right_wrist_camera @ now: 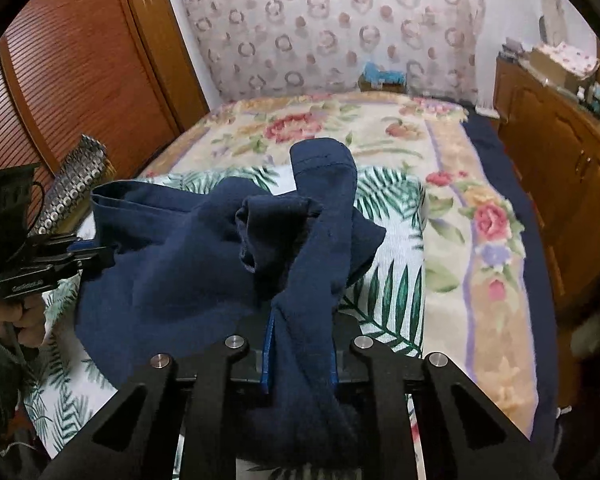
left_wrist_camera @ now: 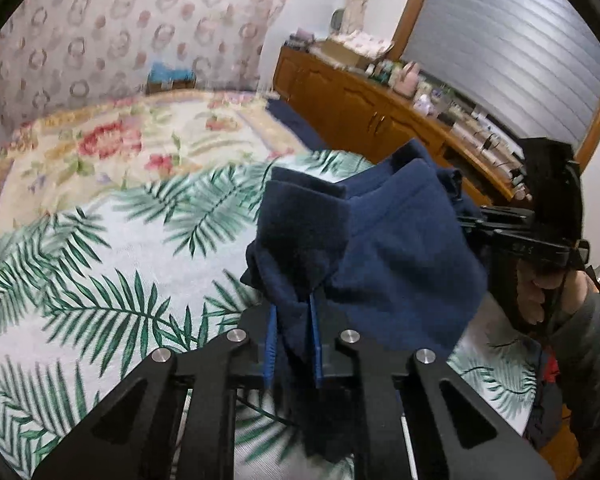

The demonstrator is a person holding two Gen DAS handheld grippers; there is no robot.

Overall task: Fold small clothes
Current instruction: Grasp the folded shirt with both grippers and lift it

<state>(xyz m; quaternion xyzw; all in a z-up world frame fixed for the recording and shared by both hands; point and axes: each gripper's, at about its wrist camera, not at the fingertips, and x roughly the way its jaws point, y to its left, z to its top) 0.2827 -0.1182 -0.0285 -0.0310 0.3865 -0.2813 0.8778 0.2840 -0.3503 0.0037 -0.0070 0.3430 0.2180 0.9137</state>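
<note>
Left wrist view shows our left claw (left_wrist_camera: pixel 294 312) pinched tight on one edge of the dark blue cloth (left_wrist_camera: pixel 400 240). Our right claw (right_wrist_camera: pixel 300 316) pinches another edge, so we hold it up above the bed (right_wrist_camera: pixel 452 208), probably to spread it flat for folding.

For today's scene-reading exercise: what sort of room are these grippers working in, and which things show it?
Most likely a bedroom: a bed under a floral blanket, a slatted wooden wardrobe door, and a low wooden cabinet crowded with small bottles.
</note>
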